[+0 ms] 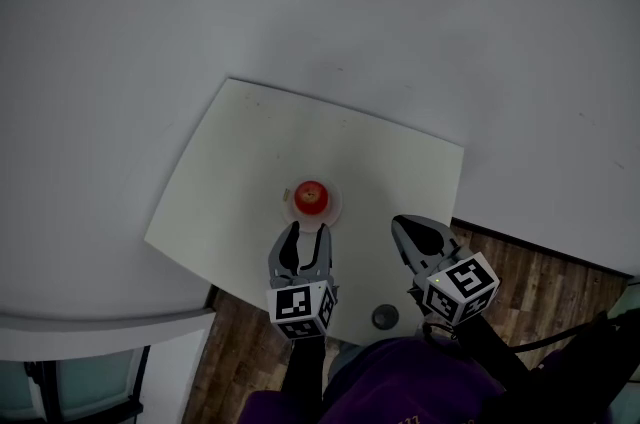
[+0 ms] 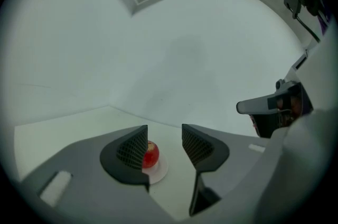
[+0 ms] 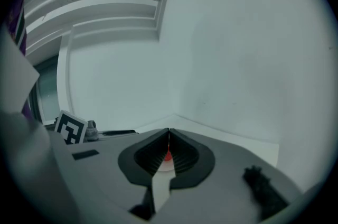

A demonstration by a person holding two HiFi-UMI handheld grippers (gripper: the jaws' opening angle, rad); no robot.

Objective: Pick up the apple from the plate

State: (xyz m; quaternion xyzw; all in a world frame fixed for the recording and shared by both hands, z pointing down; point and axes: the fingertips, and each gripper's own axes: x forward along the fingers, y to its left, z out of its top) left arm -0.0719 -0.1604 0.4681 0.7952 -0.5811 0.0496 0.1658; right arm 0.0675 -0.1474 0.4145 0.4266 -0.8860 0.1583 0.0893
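I am looking steeply down from the head camera into a corner where pale grey walls (image 1: 420, 22) are surrounding a cream-coloured table (image 1: 230, 172). A strip of dark wooden floor (image 1: 520, 262) is showing beside the table's near edge. The person (image 1: 400, 382) carrying the rig is appearing at the bottom of this view in purple clothing.

I am holding both tools out over the near part of the table, and both are pointing toward its middle. The left tool (image 1: 307, 234) is reaching just short of the plate, and its two grey jaws are standing partly apart with clear space between the ridged pads. It is gripping nothing. In the left gripper view the apple is sitting beyond the jaws, partly hidden behind the left-hand one and touching neither pad.

The right tool (image 1: 405, 224) is hanging to the right of the plate, near it but not over it. In the right gripper view its jaws are meeting at the tips, leaving only a thin slit. It is holding nothing, and a sliver of red is showing through that slit from farther off.

A small white plate (image 1: 332, 208) is lying flat near the middle of the table. The red apple (image 1: 311, 195) is sitting upright on it, covering most of its surface.

A small round dark object (image 1: 385, 316) is resting on the table near its closest edge, between the two tools. I cannot tell what it is.
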